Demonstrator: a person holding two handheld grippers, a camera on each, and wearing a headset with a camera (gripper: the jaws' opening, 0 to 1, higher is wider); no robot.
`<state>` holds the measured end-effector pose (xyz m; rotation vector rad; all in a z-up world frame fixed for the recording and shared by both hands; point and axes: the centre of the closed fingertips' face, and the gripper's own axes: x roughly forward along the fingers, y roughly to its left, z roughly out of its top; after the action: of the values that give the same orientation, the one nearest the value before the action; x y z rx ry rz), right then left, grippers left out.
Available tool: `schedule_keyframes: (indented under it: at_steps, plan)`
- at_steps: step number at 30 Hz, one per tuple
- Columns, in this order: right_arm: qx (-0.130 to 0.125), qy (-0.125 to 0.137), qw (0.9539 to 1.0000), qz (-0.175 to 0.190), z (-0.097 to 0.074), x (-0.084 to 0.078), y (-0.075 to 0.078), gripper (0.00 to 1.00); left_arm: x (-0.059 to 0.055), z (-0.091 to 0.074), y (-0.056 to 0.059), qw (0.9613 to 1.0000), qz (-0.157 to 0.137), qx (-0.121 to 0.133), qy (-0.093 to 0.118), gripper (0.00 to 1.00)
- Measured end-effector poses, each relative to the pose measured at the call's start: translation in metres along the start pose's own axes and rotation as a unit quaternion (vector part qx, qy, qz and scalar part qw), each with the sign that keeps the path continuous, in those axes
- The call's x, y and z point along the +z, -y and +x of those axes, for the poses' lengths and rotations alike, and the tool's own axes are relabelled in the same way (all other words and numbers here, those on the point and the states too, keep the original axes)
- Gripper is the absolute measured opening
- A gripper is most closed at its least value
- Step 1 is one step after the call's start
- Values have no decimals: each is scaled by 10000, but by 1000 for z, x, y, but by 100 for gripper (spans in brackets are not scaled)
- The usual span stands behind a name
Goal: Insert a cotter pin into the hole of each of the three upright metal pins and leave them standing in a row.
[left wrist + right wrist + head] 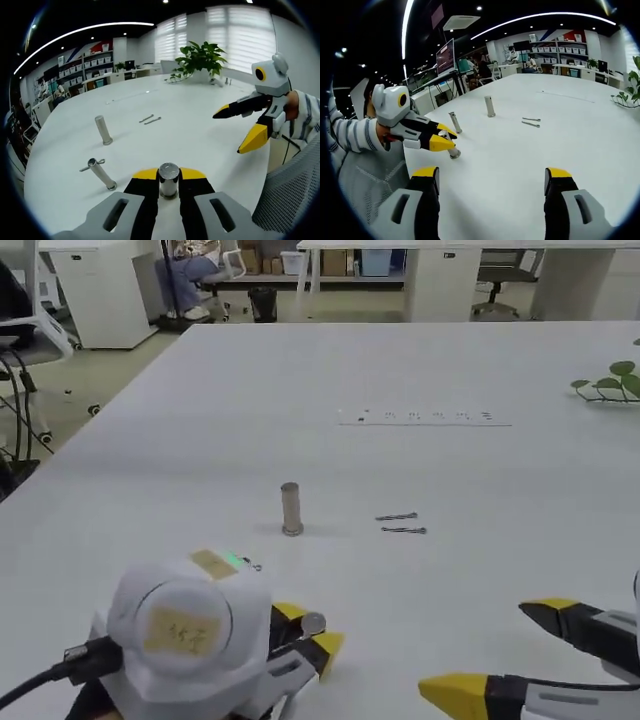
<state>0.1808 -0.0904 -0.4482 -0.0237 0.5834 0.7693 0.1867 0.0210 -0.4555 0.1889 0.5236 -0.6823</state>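
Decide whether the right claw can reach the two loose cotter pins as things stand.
Probably yes: the right claw is open, and only bare table lies between it and the cotter pins.

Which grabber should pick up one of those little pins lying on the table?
Probably right. The right gripper is open and empty, on the cotter pins' side; the left gripper is shut on a metal pin.
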Motion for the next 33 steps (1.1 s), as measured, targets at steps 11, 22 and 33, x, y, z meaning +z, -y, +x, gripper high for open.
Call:
schedule_keyframes:
  at_steps: [11,22,33]
  plan:
    - [194,-136,9969,-751,4,25,24,72,25,-30,10,9967,93,-699,393,50]
    - [881,-967,9776,-1647,29,44,42,44,21,-45,19,9934,-262,-1041,408,89]
    - [1050,-1612,9458,-2618,74,59,65,24,6,-47,35,9911,-310,-1258,296,99]
